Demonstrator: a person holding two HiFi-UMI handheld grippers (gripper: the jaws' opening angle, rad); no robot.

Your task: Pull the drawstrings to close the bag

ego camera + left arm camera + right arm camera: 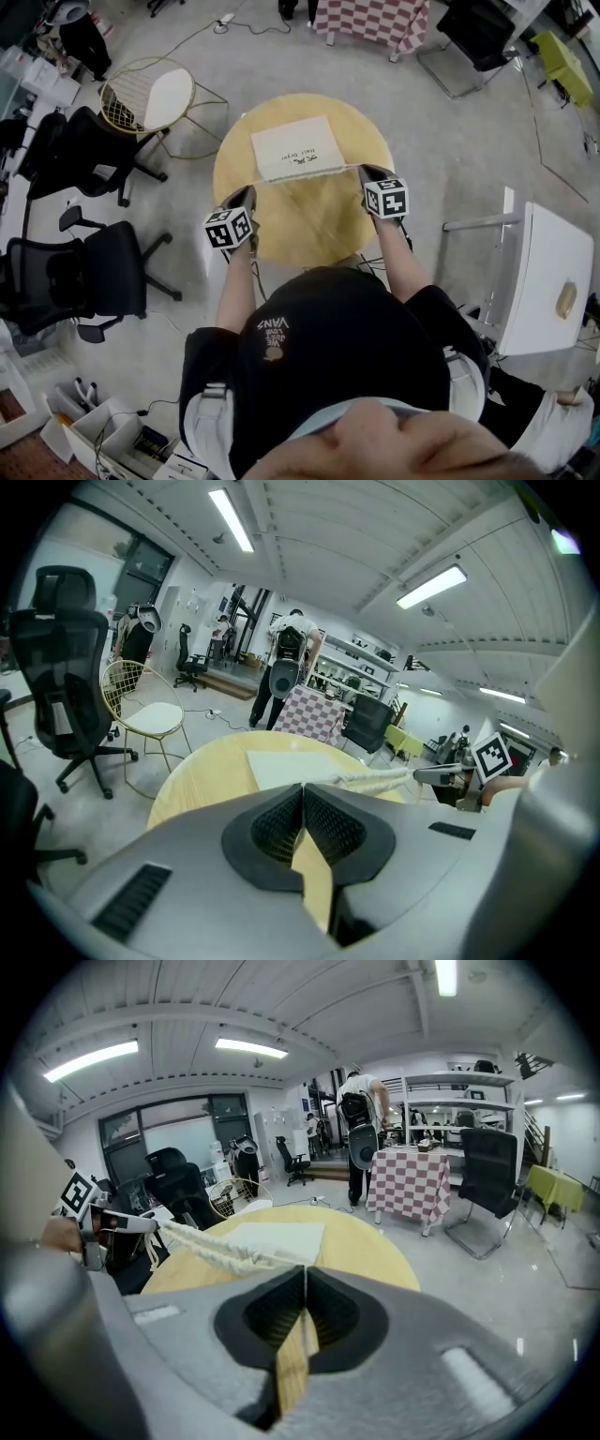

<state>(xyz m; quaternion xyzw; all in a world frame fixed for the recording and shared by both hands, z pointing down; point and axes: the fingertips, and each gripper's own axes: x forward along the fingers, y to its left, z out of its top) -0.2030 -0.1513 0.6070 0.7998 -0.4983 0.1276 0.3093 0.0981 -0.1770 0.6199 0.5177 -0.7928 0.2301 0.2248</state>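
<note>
A flat white drawstring bag (pixel 295 148) lies on the round wooden table (pixel 300 225), toward its far side. Its near edge is gathered into a ropy line (pixel 375 780) stretched between my two grippers. My left gripper (pixel 249 194) is at the bag's near left corner, jaws together on the left drawstring (pixel 260 182). My right gripper (pixel 363 171) is at the near right corner, jaws together on the right drawstring (pixel 220 1252). In each gripper view the cord runs straight from the closed jaw tips (pixel 302 789) (pixel 305 1269) across to the other gripper.
A gold wire chair with a white seat (pixel 150 98) stands beyond the table on the left. Black office chairs (pixel 94 272) are at the left, a white table (pixel 553 281) at the right. A checkered table (pixel 375 19) and a standing person (pixel 289 663) are farther back.
</note>
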